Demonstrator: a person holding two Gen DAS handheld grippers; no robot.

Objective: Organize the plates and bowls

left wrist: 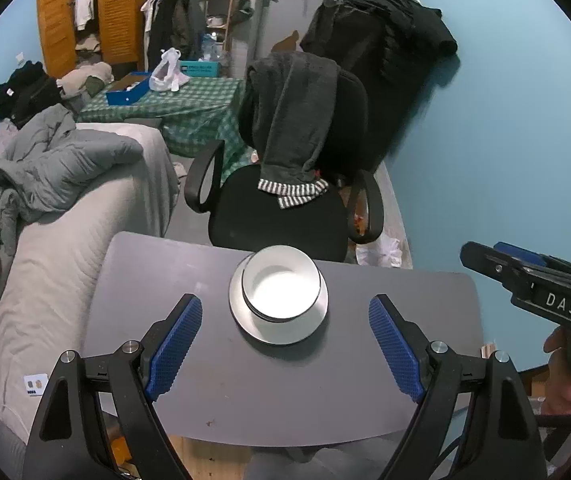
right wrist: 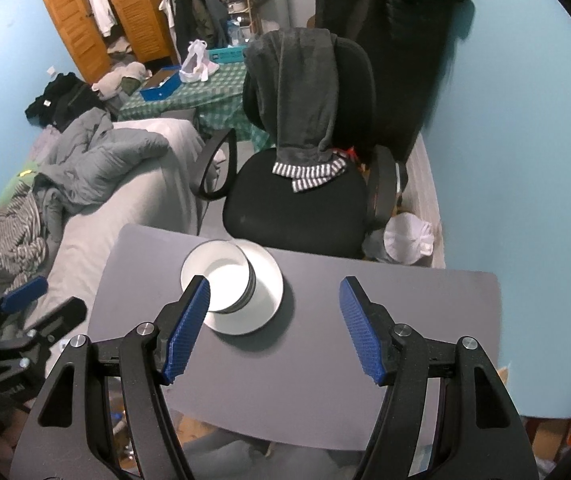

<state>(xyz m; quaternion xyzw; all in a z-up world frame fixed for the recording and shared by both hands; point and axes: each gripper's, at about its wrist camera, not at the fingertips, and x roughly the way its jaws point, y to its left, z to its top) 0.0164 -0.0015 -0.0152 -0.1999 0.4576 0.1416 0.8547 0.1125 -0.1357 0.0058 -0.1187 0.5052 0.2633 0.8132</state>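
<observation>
The bowls (left wrist: 281, 286) sit stacked on a plate (left wrist: 277, 330) at the far-middle of the table (left wrist: 245, 380). Both the left gripper (left wrist: 285, 344) and right gripper (right wrist: 275, 326) hang released, empty, above the stack's near side; the left lines up more squarely.

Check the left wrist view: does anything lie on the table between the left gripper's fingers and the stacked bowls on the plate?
Nothing: in the left wrist view only bare grey table separates the left gripper from the plate bearing the bowls.
</observation>
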